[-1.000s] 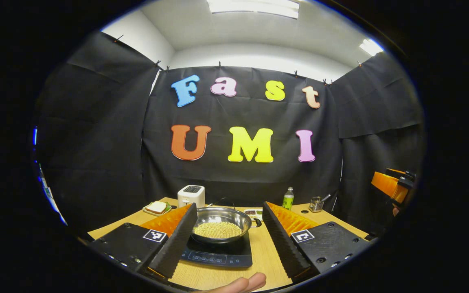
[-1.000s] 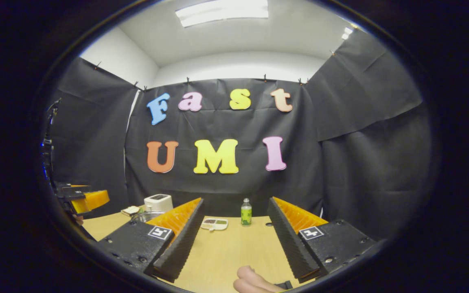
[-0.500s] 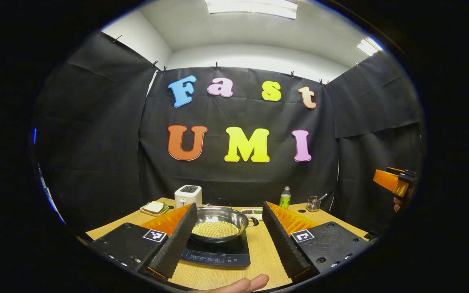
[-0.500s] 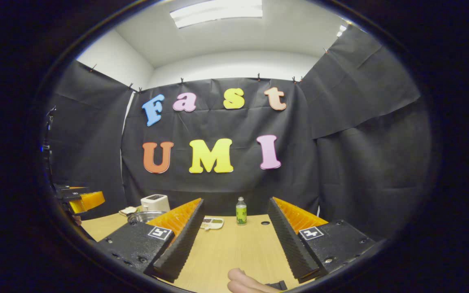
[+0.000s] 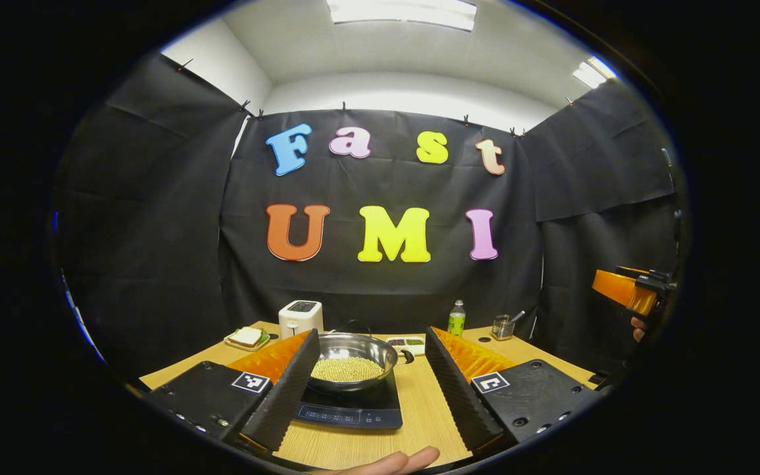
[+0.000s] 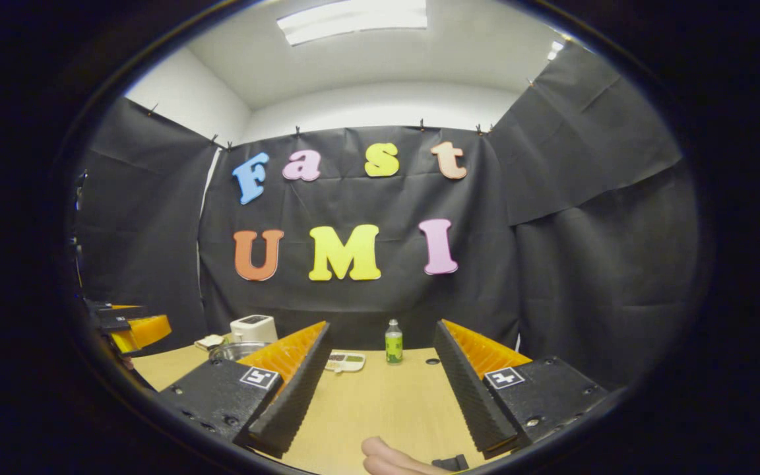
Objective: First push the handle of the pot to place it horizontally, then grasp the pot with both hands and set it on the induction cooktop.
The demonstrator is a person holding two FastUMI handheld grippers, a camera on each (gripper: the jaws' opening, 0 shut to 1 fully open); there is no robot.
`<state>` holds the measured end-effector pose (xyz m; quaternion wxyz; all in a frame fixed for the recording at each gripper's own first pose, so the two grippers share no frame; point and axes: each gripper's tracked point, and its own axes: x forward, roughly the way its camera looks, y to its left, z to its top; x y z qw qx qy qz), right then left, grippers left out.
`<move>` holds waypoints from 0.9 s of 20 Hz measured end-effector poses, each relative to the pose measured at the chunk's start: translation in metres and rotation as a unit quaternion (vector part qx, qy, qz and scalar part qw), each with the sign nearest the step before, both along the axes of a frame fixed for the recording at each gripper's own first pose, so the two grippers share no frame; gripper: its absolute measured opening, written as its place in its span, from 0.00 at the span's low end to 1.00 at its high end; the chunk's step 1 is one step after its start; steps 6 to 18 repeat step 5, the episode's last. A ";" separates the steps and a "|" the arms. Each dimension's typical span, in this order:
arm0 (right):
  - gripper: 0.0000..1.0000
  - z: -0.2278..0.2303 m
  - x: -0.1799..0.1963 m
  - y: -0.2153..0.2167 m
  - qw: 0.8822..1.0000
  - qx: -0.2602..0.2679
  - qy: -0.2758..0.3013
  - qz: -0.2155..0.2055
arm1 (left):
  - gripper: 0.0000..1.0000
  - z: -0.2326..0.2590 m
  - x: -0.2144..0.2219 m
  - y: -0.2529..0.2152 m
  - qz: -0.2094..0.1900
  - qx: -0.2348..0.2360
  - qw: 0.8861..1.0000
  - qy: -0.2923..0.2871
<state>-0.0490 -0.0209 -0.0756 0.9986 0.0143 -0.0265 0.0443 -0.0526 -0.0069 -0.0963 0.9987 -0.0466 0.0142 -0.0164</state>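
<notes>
A steel pot (image 5: 351, 359) full of small pale beans rests on the black induction cooktop (image 5: 348, 409) in the left gripper view, with a dark handle loop behind it and a side handle (image 5: 406, 358) at its right. My left gripper (image 5: 367, 396) is open and held back from the pot, which sits between its fingers in the picture. In the right gripper view the pot's rim (image 6: 238, 348) peeks past the left finger. My right gripper (image 6: 380, 396) is open over bare table. The other gripper (image 6: 132, 328) hovers far left there.
On the wooden table (image 5: 429, 412) stand a white toaster (image 5: 300, 316), a sandwich plate (image 5: 246, 338), a green bottle (image 5: 456, 319), a divided snack tray (image 5: 406, 343) and a wire cup (image 5: 502, 326). The other gripper (image 5: 631, 290) hangs at the far right. Fingers of a hand (image 5: 393, 462) show at the bottom.
Both grippers have drawn back and risen a little from the table, so the pot and cooktop look smaller and farther. The pot has not moved. Both grippers stayed open.
</notes>
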 end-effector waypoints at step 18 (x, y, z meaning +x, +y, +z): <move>0.97 -0.003 0.006 0.009 1.000 0.003 0.009 0.014 | 0.95 -0.001 -0.001 0.007 0.004 -0.001 1.000 -0.004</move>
